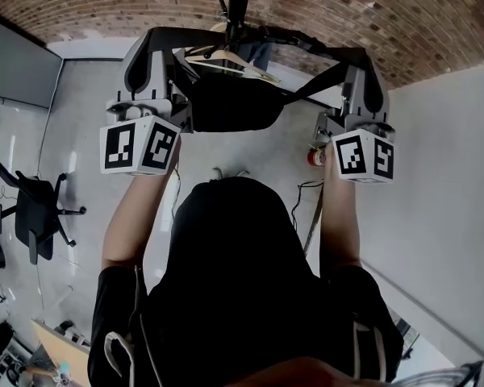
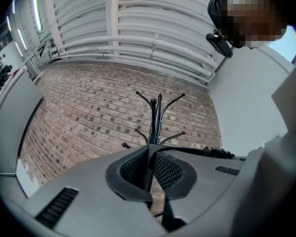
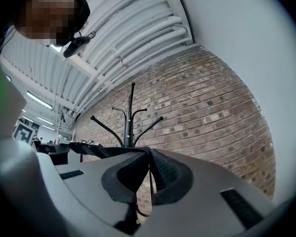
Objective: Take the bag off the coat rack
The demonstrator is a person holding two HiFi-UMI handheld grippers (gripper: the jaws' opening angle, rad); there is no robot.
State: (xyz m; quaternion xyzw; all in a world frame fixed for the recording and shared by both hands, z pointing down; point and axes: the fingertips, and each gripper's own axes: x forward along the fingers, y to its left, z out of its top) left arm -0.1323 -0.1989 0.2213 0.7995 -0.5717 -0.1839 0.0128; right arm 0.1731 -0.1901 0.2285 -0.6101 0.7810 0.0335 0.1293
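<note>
The black fabric bag [image 1: 226, 103] hangs in the air between the two raised grippers, just in front of the pole of the black metal coat rack [image 2: 156, 117], and its black webbing strap [image 1: 189, 32] is stretched flat from one gripper to the other. The left gripper [image 2: 152, 154] has its jaws pressed together, with only the thin strap between the ribbed pads; the right gripper [image 3: 149, 157] is closed on the other end of the same strap in the same way. The step in hand seems to be the lift-off itself: the weight is already carried by the grippers. From the gripper views the upper hooks look bare, but in the head view the strap crosses the pole, and I cannot tell if it is fully free of every hook. The next move, I think, calls for keeping both grips firm and the strap level, raising it a little if it catches, then drawing the bag back toward the body. Care is needed near the hook tips and near the pale wooden hanger [image 1: 222, 57], which sits just behind the bag and may be pulled along. The red brick wall [image 2: 89, 107] closes the far side and a white wall [image 1: 444, 176] stands on the right. The open room is backward and to the left, over the grey floor [image 1: 105, 95]; the black office chair [image 1: 36, 208] is well apart.
</note>
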